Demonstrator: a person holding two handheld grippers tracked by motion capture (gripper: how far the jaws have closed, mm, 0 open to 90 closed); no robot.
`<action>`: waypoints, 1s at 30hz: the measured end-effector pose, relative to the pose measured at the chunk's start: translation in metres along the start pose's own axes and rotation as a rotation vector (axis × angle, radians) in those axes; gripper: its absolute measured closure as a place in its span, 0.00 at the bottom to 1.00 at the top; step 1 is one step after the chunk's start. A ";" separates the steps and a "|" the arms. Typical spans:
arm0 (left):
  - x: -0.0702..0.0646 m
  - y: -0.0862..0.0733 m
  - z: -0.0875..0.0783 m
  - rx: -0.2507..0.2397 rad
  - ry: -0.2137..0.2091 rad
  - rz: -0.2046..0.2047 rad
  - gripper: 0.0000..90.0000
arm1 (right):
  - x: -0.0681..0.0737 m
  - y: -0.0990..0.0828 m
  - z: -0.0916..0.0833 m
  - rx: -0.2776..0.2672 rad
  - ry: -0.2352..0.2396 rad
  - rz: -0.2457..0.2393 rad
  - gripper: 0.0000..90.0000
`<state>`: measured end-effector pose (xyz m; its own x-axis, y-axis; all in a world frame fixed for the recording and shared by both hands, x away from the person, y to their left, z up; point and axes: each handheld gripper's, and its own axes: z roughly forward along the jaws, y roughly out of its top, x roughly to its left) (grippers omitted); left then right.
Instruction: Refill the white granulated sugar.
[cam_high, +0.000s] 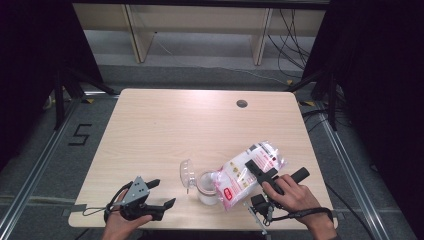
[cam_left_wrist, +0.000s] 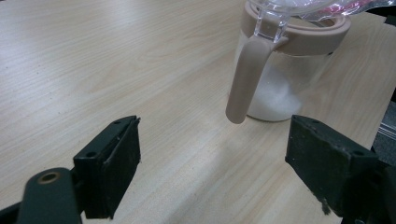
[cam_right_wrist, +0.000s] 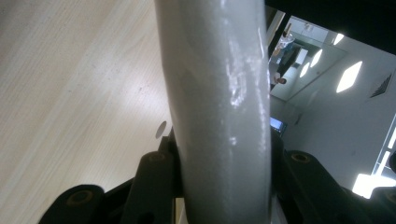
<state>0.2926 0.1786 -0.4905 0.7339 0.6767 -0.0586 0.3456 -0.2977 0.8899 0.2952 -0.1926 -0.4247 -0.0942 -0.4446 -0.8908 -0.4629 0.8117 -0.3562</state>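
Pale wood-grain table (cam_high: 165, 125), seen from above, with a person's two forearms entering at its near edge, each hand holding a two-jaw gripper.

Nearest, at the left, the left gripper (cam_high: 164, 193) rests low by the table's front edge. Its jaws stand wide apart with nothing between them. In the left gripper view they frame bare tabletop, pointing toward the jar.

At the right, the right gripper (cam_high: 256, 169) is clamped on a clear plastic bag (cam_high: 248, 171) of white granules with pink and red print. In the right gripper view the bag (cam_right_wrist: 219, 93) fills the gap between the jaws, pinched tight. The bag is tilted, its lower end at the mouth of the jar.

Between the hands stands a clear jar (cam_high: 207, 188) with a beige rim and a beige handle (cam_left_wrist: 243, 79). Its clear hinged lid (cam_high: 187, 173) is flipped open to the left. A shallow layer of white granules (cam_left_wrist: 275, 100) lies at the bottom.

The pour appears to be in its early part: the lid is already open and the bag is in place, but the jar is mostly unfilled. Filling it, setting the bag down and closing the lid look to remain.

Farther off, the tabletop is bare except for a small round cable hole (cam_high: 242, 103) near its far edge. Beyond it are grey floor, the legs of a light wooden bench (cam_high: 135, 35), trailing cables and black curtains at both sides.
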 end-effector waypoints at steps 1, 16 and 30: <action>0.000 0.000 0.000 0.000 0.000 0.000 0.19 | -0.001 0.000 0.000 -0.002 0.000 -0.006 0.76; 0.000 0.000 0.000 -0.001 0.000 -0.001 0.19 | -0.002 0.000 -0.003 0.019 -0.004 0.001 0.76; 0.000 0.000 0.000 0.000 0.003 0.000 0.19 | -0.003 0.001 -0.001 0.001 -0.005 -0.028 0.76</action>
<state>0.2927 0.1785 -0.4905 0.7323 0.6785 -0.0574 0.3455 -0.2976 0.8900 0.2940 -0.1909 -0.4220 -0.0767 -0.4651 -0.8819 -0.4642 0.7995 -0.3812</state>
